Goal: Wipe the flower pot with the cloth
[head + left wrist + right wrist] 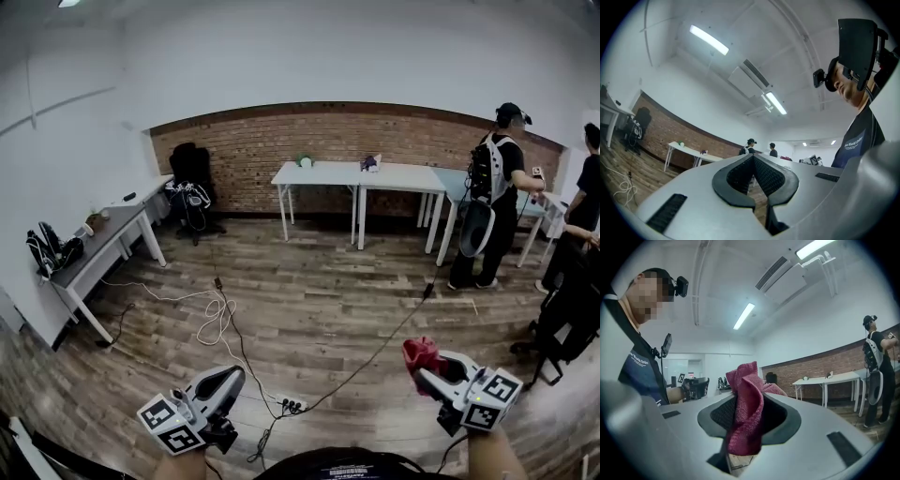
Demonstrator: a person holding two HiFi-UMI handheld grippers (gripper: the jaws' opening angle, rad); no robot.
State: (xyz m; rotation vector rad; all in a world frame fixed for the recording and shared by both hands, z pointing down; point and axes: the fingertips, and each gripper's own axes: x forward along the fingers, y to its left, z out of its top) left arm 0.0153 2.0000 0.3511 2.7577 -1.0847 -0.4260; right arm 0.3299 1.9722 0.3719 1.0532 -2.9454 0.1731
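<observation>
My right gripper (421, 374) is low at the right of the head view, shut on a crumpled red cloth (422, 352). In the right gripper view the cloth (747, 413) stands up out of the pinched jaws of that gripper (749, 394). My left gripper (233, 374) is at the lower left, shut with nothing between its fingers; the left gripper view shows its ribbed pads (740, 174) pressed together. A small green-topped thing (304, 160), perhaps the flower pot, stands on the far white table (323, 175). Both grippers are well away from it, over the wooden floor.
Cables (220, 319) and a power strip (291, 405) lie on the floor ahead. A grey desk (103, 239) with bags lines the left wall, and an office chair (192, 187) stands beyond it. Two people (497, 197) stand at the right by more tables.
</observation>
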